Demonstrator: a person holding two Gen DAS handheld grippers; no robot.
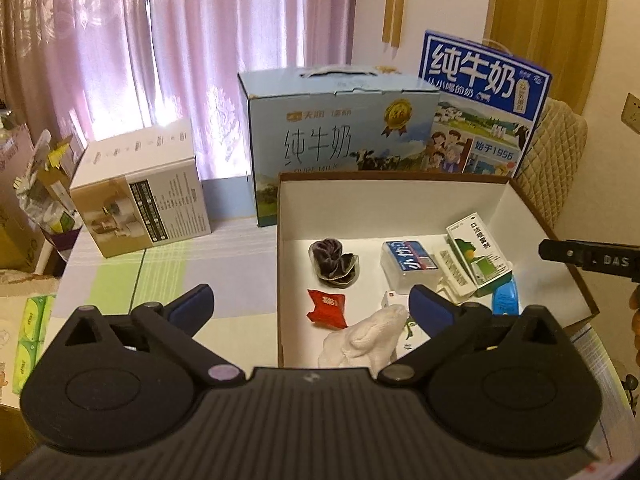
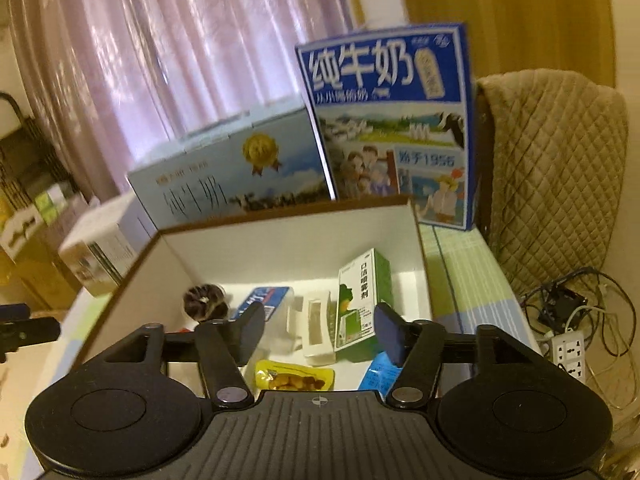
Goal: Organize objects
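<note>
Both wrist views look down into the landmark, an open white-lined cardboard box (image 1: 400, 208). Our left gripper (image 1: 310, 304) hangs over the box's near-left wall, its blue-padded jaws spread wide with nothing between them. Our right gripper (image 2: 320, 328) hangs over the near wall, jaws partly spread and likewise empty.

Already inside the box we see:
- a dark velvet scrunchie (image 1: 334, 258) toward the far-left corner;
- a red foil sachet (image 1: 327, 307) and a crumpled white cloth (image 1: 366, 340) near the front;
- a green-and-white medicine carton (image 2: 360, 300) and a yellow snack packet (image 2: 294, 376).

We judge this a gap between placements. The next move calls for finding an object outside the box and closing on it squarely.
</note>
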